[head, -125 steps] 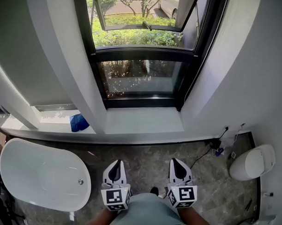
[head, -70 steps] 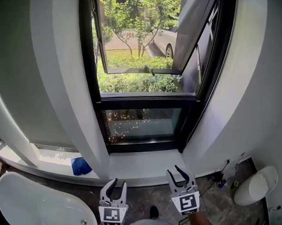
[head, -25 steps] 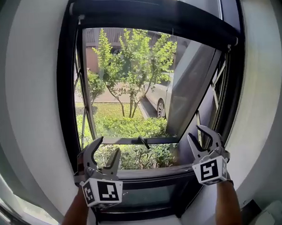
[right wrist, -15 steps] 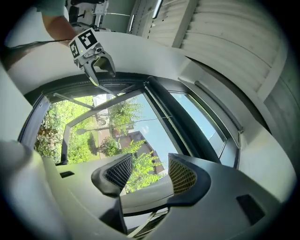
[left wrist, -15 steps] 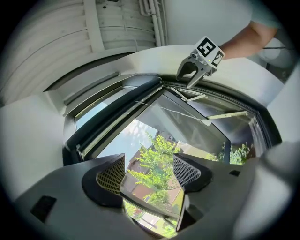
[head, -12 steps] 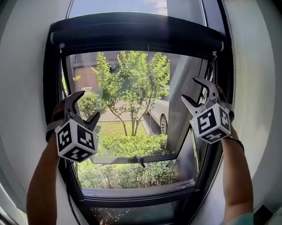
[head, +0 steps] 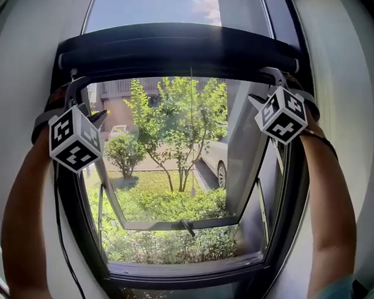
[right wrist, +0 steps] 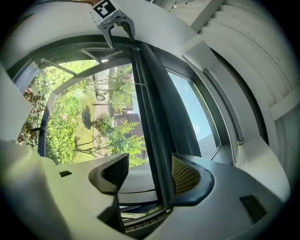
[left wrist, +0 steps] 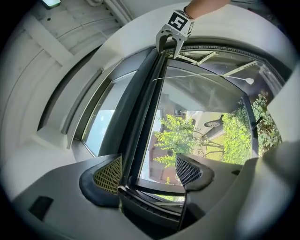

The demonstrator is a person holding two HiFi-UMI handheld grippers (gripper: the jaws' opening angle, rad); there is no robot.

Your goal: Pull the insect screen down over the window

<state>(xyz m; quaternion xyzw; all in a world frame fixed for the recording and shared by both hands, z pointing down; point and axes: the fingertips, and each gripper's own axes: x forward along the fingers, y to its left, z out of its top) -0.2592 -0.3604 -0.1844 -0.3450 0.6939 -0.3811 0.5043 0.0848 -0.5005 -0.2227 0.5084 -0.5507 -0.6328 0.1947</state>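
Left forearm (head: 24, 231): cut off at the head view's bottom edge.
Right forearm (head: 327, 220): elbow out of frame below.
Car (head: 215, 158): mostly hidden behind the open window sash (head: 245, 150).

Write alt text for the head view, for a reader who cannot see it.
The left gripper and right gripper reach up to the ends of the dark screen bar atop the window; their jaws have just been opening and straddle its edge unclamped. Outside are trees and a car.

Outside, leafy tree (head: 180, 115) beside pale parked car (head: 215, 158), hedge (head: 170, 204) below past lawn (head: 148, 179), blue sky (head: 145, 9) above
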